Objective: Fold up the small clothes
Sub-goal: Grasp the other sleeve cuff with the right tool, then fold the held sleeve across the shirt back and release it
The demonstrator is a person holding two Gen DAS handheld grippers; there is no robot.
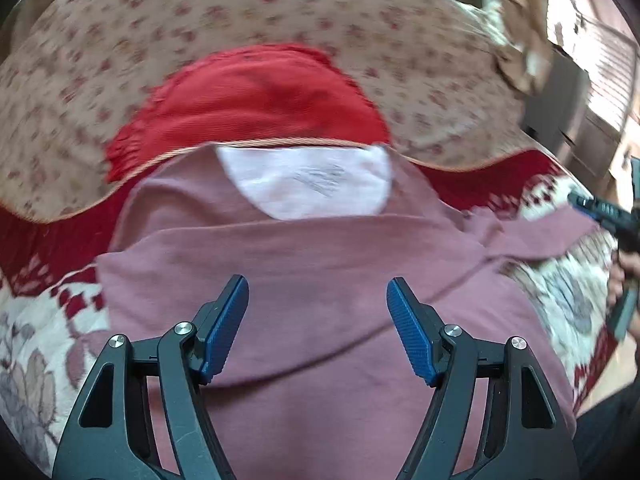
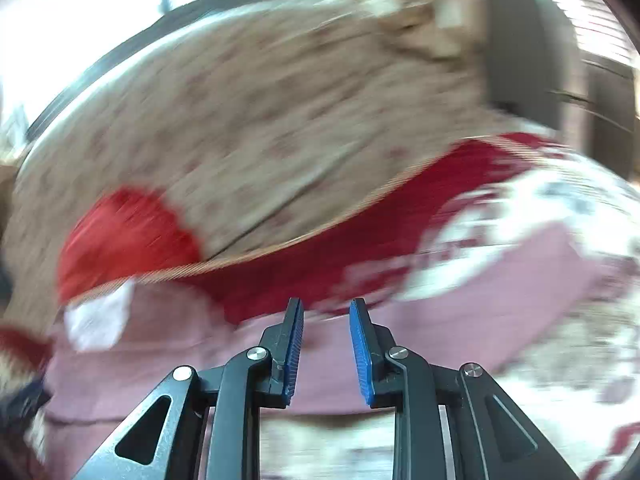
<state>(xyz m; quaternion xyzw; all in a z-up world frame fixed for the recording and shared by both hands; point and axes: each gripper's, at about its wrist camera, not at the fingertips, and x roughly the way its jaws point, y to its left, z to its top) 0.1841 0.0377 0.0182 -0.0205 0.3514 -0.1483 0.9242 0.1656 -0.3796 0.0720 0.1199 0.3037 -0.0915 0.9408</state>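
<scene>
Left wrist view
- Left gripper [image 1: 318, 292]: jaws spread wide, nothing between the blue pads; it hangs over the shirt without pressing on it.
- Shirt [image 1: 320, 280]: dusty pink, spread on the bed and filling the lower middle of the view; one fold line runs across it above the fingertips.
- Neck label [image 1: 308, 182]: a white patch with faint grey print at the far edge of the shirt.
- Sleeve [image 1: 536, 232]: stretches out to the right, towards the right gripper.
- Right gripper [image 1: 576, 200]: seen at the right edge, its tip at the end of the sleeve; whether it touches the cloth I cannot tell.
- Hand [image 1: 624, 272]: partly visible behind that gripper.
- Red garment [image 1: 256, 100]: lies just beyond the shirt's neck, on the beige flowered cover [image 1: 80, 80].
- Blanket [image 1: 36, 320]: red and white flower print, under the shirt.

Right wrist view (strongly blurred)
- Right gripper [image 2: 326, 308]: jaws parted by a narrow gap, nothing between the pads.
- Shirt [image 2: 168, 344]: beneath and to the left of the fingers, white label [image 2: 100, 316] at far left.
- Sleeve [image 2: 520, 272]: pink strip to the right, on the blanket [image 2: 560, 200].
- Red garment [image 2: 124, 236]: beyond the shirt, on the beige cover [image 2: 260, 140].
</scene>
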